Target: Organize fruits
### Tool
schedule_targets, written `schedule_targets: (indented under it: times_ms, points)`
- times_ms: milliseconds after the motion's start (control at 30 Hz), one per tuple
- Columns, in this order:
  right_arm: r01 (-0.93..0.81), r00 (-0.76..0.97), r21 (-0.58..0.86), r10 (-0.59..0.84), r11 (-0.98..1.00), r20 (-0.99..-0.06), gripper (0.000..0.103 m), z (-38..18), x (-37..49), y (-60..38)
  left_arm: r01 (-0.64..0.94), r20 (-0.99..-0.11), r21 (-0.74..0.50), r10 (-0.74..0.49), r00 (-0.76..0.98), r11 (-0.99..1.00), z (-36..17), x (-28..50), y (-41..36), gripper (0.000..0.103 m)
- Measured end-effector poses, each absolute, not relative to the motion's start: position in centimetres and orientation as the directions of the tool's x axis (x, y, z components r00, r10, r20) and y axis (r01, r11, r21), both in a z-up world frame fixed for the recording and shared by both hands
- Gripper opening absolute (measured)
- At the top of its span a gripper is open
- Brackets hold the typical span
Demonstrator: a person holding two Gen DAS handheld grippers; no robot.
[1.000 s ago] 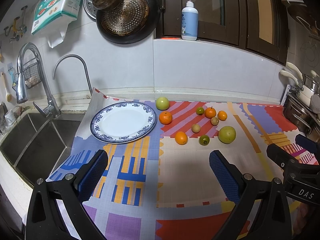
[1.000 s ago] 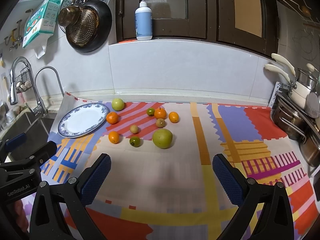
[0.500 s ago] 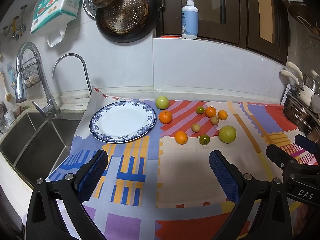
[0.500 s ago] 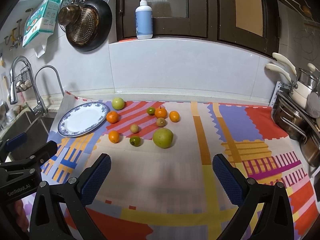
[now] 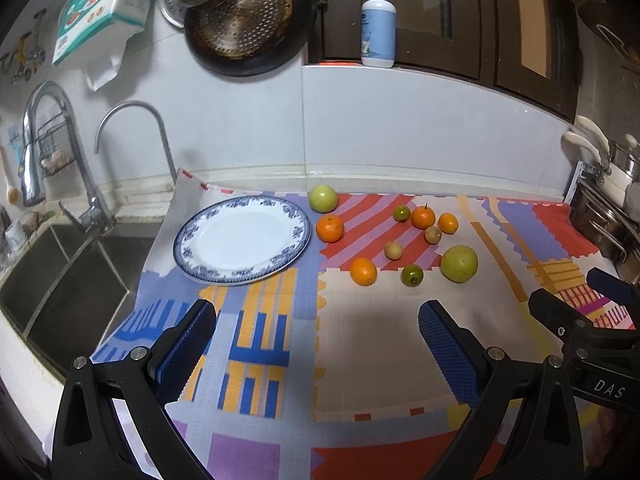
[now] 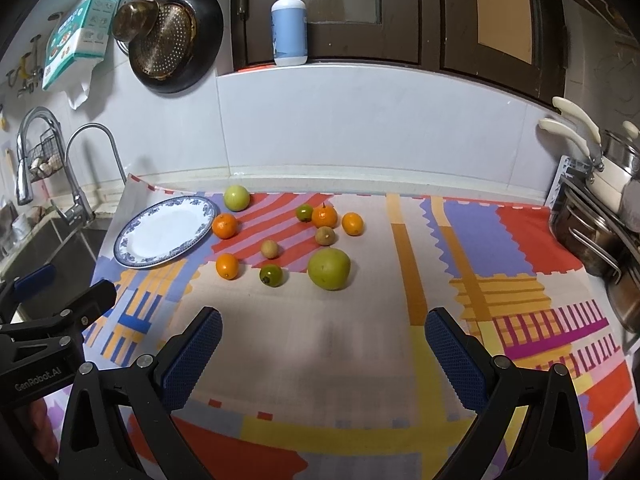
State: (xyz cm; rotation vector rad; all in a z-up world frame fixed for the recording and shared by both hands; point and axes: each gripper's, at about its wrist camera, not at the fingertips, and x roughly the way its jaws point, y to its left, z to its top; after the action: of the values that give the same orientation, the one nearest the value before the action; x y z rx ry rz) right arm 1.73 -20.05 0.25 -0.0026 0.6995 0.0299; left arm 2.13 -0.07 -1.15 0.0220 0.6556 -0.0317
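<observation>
- Fruits, ten in all, lie loose on the patchwork-coloured mat (image 6: 400, 360) covering the worktop, well ahead of both grippers and to the right of the blue-rimmed white plate (image 5: 242, 239).
- The left gripper (image 5: 318, 342) hovers over the mat with its blue-padded fingers (image 5: 188, 350) spread wide apart, holding nothing.
- The right gripper (image 6: 322, 346) hangs beside it, likewise spread wide and empty; it shows at the right edge of the left wrist view.
- Nearest the grippers sit a small orange tangerine (image 6: 227, 265), a small dark green citrus (image 6: 271, 275) and a large pale green round fruit (image 6: 329, 269).
- Behind these lie two small tan fruits (image 6: 269, 249), three more orange tangerines (image 6: 224, 226) and another small green citrus (image 6: 304, 213).
- A medium green round fruit (image 5: 322, 198) rests near the plate's far rim; one tangerine sits just beside the plate's right edge.
- The plate holds nothing.
- A steel sink (image 5: 52, 280) with curved taps lies left of the mat; a white pump bottle (image 6: 289, 24) stands on the ledge above.
</observation>
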Motion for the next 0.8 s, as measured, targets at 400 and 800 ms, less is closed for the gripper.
schedule_targets:
  times_ms: [400,800]
  points:
    - [-0.054,0.760,0.008,0.046,0.998,-0.648,0.098,-0.1,5.8,-20.2,0.065,-0.587,0.066,-0.014,0.810,0.996,-1.4,6.0,-0.8,0.098]
    - [-0.063,0.684,0.033,0.067,0.997,-0.726,0.088,-3.9,11.4,-20.9,0.133,-0.647,-0.004,-0.104,0.755,0.991,-4.3,12.0,-2.0,0.085]
